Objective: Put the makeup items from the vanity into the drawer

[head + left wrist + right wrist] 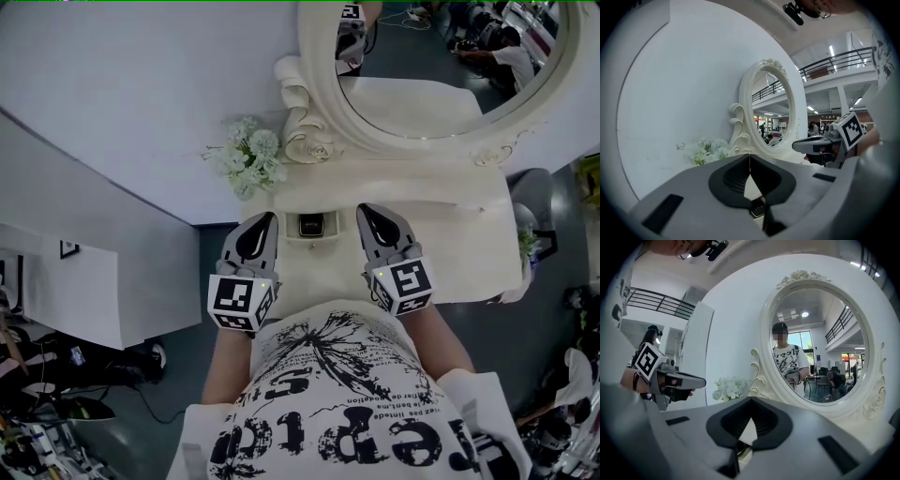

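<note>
Cream vanity (450, 234): dark compact (311, 225) lies on it, between both tools
Left gripper (269, 221): clenched, empty, poised beside compact
Right gripper (367, 212): clenched, empty, flanking it for likely pickup

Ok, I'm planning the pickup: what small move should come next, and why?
Probably open the left gripper and lower it toward the dark case on the vanity: it and the right gripper are shut and empty, with the case between them.
</note>
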`<control>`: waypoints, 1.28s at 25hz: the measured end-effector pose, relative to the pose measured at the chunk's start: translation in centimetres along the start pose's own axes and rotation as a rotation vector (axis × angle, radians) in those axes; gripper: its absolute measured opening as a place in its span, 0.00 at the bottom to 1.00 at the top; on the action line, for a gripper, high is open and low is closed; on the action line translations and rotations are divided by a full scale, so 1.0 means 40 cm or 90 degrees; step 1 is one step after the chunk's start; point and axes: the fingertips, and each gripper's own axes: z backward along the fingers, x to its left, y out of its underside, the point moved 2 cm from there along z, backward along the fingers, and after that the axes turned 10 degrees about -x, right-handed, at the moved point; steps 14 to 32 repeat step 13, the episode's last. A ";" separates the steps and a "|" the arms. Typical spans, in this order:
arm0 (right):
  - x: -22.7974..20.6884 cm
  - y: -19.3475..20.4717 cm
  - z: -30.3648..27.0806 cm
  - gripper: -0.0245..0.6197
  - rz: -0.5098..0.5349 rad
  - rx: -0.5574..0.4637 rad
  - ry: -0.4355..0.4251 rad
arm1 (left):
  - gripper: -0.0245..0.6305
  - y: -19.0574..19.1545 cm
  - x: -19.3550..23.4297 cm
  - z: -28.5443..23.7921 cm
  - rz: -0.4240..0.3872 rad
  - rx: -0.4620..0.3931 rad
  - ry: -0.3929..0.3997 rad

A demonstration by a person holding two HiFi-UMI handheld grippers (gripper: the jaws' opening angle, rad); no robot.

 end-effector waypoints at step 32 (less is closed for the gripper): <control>0.007 -0.007 0.000 0.06 0.008 -0.020 -0.005 | 0.07 -0.002 -0.004 -0.001 -0.017 -0.015 0.005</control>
